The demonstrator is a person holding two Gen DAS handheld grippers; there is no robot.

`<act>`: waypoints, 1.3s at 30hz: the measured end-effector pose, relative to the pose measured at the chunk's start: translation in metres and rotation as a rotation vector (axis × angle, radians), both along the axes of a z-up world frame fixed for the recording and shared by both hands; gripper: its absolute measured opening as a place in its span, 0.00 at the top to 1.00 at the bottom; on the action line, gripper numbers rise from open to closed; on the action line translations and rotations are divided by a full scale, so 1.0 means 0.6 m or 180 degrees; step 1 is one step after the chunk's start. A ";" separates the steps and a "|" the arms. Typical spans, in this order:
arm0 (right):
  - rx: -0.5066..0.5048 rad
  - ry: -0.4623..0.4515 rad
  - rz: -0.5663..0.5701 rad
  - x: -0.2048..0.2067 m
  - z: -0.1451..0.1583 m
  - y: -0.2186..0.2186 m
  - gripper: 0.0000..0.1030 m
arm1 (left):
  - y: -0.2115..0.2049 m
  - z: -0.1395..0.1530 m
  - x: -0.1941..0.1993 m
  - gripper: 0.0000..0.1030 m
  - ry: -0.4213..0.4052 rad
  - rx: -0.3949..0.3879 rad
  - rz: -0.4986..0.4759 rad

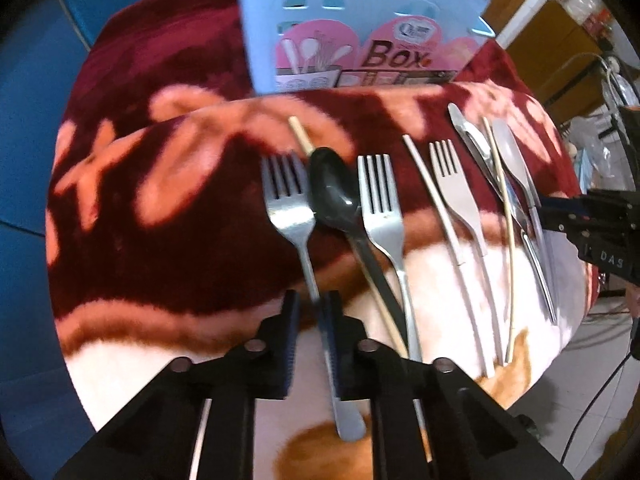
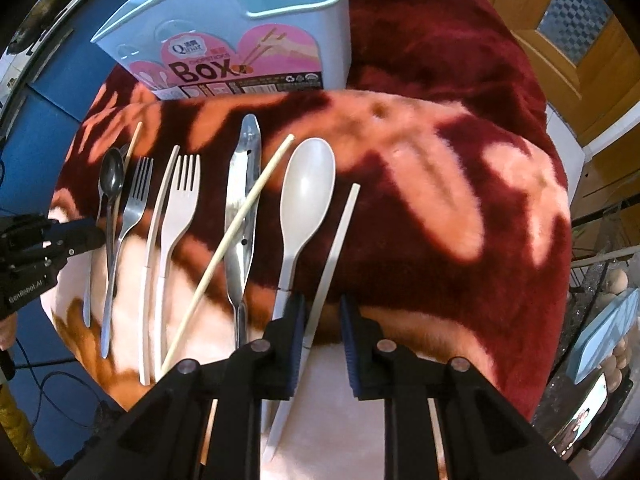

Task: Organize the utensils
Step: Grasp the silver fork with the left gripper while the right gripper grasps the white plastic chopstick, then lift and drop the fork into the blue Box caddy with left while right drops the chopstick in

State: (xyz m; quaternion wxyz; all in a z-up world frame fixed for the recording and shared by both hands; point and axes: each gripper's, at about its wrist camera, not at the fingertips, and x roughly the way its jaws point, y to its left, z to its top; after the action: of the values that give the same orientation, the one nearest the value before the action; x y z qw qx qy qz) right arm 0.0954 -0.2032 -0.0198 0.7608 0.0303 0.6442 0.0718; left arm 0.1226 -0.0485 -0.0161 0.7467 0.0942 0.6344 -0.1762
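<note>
Utensils lie in a row on a red and pink blanket (image 1: 160,240). My left gripper (image 1: 310,312) points down over the leftmost metal fork (image 1: 288,208), its pads closed in on the fork's handle. Beside that fork lie a black spoon (image 1: 332,188) and a second metal fork (image 1: 380,200). My right gripper (image 2: 322,316) stands over a white chopstick (image 2: 340,232). The stick runs between its fingers and a gap shows on the right side. A white spoon (image 2: 308,180) lies just left, its handle under the left finger. The light blue chopstick box (image 2: 240,12) stands behind.
In the middle of the row lie a white fork (image 2: 184,188), metal tongs (image 2: 240,184), a wooden chopstick (image 2: 248,208) and another white chopstick (image 2: 160,208). The blanket drops off at its near edge. A wooden door (image 2: 560,20) is at the right, and cables run across the floor.
</note>
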 end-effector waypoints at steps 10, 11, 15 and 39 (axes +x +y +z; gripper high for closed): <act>-0.0021 -0.0229 -0.0056 0.002 0.005 -0.005 0.94 | 0.024 0.004 -0.002 0.97 -0.0057 -0.0211 0.0235; 0.0008 -0.0280 -0.0090 -0.004 0.009 -0.008 0.94 | 0.032 0.002 -0.006 0.96 -0.0099 -0.0252 0.0265; 0.0089 -0.0530 -0.0210 -0.036 0.026 -0.013 0.94 | 0.065 0.014 -0.025 0.97 -0.0308 -0.0493 0.0366; 0.0162 -0.2668 -0.0573 -0.113 0.147 0.025 0.94 | 0.096 0.129 -0.053 0.97 -0.1693 -0.1597 0.0623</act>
State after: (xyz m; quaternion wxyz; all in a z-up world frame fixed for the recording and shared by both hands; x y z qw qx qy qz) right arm 0.0276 -0.1885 0.0681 0.9591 0.0733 0.2721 0.0271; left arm 0.0908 0.0093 0.0611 0.8985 -0.1103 0.3615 -0.2233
